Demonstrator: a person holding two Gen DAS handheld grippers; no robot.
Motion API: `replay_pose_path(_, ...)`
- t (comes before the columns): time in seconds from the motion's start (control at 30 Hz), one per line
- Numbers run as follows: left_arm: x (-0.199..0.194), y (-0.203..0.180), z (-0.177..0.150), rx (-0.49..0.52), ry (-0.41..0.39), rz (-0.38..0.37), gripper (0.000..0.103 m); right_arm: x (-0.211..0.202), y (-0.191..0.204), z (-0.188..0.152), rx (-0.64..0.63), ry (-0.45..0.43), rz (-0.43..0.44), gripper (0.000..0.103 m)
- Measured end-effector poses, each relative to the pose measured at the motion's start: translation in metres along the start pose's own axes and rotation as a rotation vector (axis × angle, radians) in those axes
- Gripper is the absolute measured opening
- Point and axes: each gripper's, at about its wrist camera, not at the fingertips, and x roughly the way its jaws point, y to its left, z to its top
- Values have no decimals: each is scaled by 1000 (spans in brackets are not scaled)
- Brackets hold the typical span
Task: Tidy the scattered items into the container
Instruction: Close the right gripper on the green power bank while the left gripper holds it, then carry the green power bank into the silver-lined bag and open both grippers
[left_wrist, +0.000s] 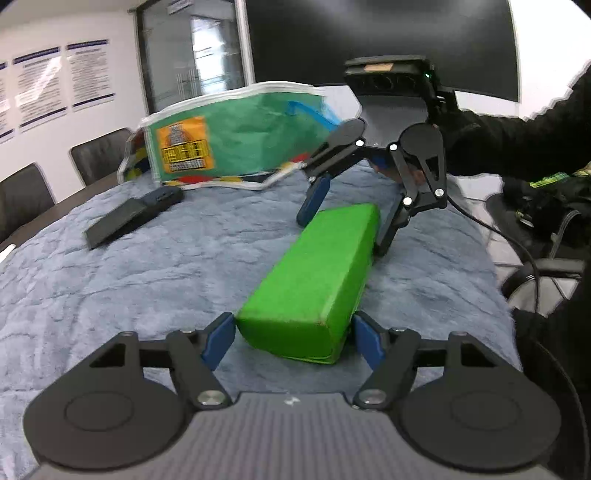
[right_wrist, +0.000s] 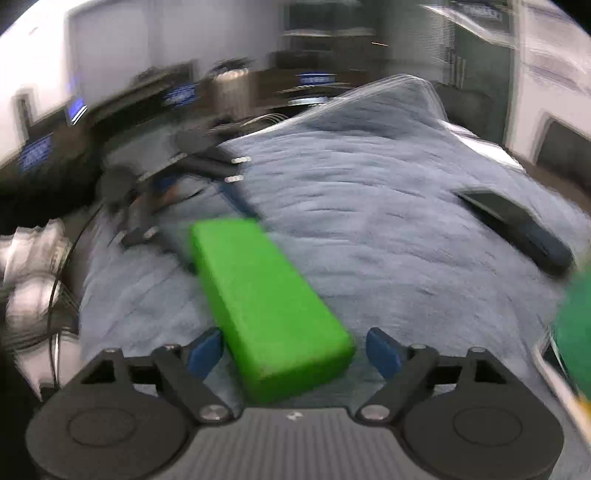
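A long green block (left_wrist: 314, 277) lies on the grey-blue blanket (left_wrist: 147, 266). My left gripper (left_wrist: 293, 339) is open, its blue pads either side of the block's near end. My right gripper (left_wrist: 349, 221) faces it from the far end, open, its pads beside the block's far end. In the blurred right wrist view the block (right_wrist: 266, 299) lies between my right gripper's (right_wrist: 293, 350) open pads, and the left gripper (right_wrist: 199, 218) shows beyond it. A green zip bag (left_wrist: 240, 140), the container, stands at the back. A dark flat device (left_wrist: 129, 218) lies left of the block, also in the right wrist view (right_wrist: 517, 229).
Dark chairs (left_wrist: 99, 155) stand along the table's left edge. A person's black sleeve (left_wrist: 517, 147) and a chair with cables (left_wrist: 535, 229) are at the right. The bag's edge (right_wrist: 572, 332) shows at the right of the right wrist view.
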Motion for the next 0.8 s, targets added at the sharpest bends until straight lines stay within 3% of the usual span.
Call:
replay_pose_path(0.07,-3,8,3,-29,-10,28,77,-9,-12,-2,52,-69,8,83)
replay_pose_path(0.13,-6,12,5,-29,-17,5,88,-14,-15,-4,45,-103,25,83)
replay_pose_path(0.2,-4,10,7,9,-26,-28,101,-11,-16,-5,16,-81,67,83)
replay_pose_path(0.27,6,13,9,-7,-1,-57,101,-4,-15,-8,-6,-61,107,84)
replay_pose_path(0.33,19,20,9,-60,56,-74,99,5,-12,-11,-26,-20,101,83)
replay_pose_path(0.4,26,22,6,-51,80,-49,93,11,-6,-14,-68,1,82,81)
replay_pose_path(0.43,27,21,4,-43,78,-60,90,9,-4,-15,-81,-13,72,74)
replay_pose_path(0.5,26,20,5,-28,66,-85,70,6,-3,-13,-80,-38,69,74)
replay_pose_path(0.53,25,21,6,-30,66,-105,67,4,-3,-12,-84,-43,65,73)
replay_pose_path(0.7,19,24,22,-61,28,-131,67,-36,9,-6,-141,-124,2,73)
replay_pose_path(0.8,14,22,60,24,-57,-142,67,-87,14,-3,-174,-221,-92,73)
